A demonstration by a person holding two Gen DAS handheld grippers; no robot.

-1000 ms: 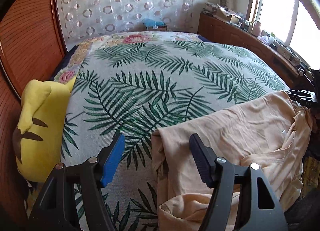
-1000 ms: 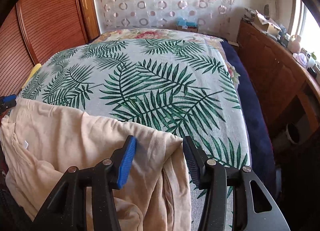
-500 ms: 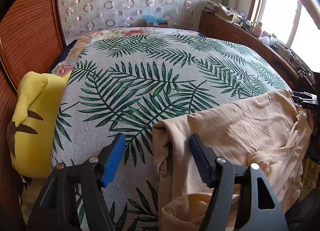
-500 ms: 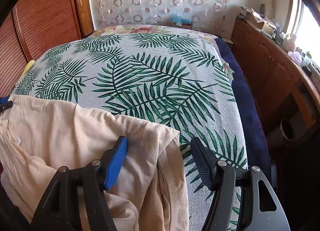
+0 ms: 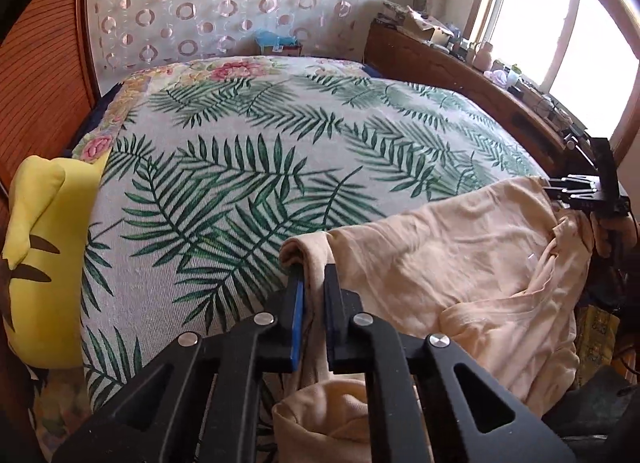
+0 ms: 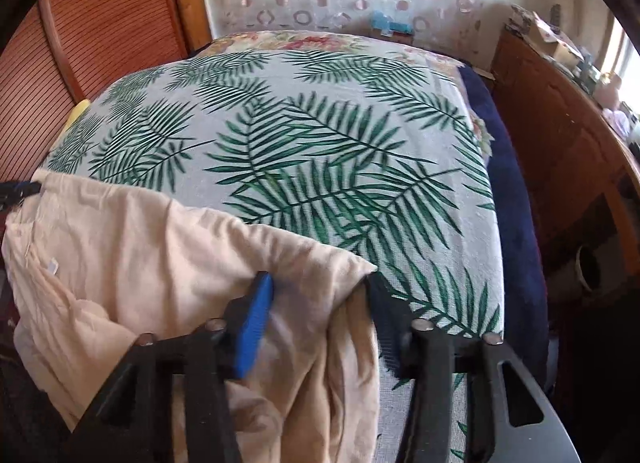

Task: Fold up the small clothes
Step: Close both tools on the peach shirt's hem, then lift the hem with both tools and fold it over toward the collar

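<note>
Peach Garment Gripped at Bed's Near Edge

Peach garment (image 5: 460, 263) is lying rumpled across the near end of a bed, spilling over the edge of its palm-leaf bedspread (image 5: 248, 167). The left gripper (image 5: 313, 295) is pinching one corner fold, its jaws having just been closing tight onto the cloth. The right gripper (image 6: 316, 303) is straddling the opposite corner; its jaws have just been narrowing with the fabric between them, though motion blur is hiding whether the pads are pressing yet. A yellow plush pillow (image 5: 44, 259) is resting at the bed's left side beside a wooden wardrobe (image 6: 80, 55).
</note>
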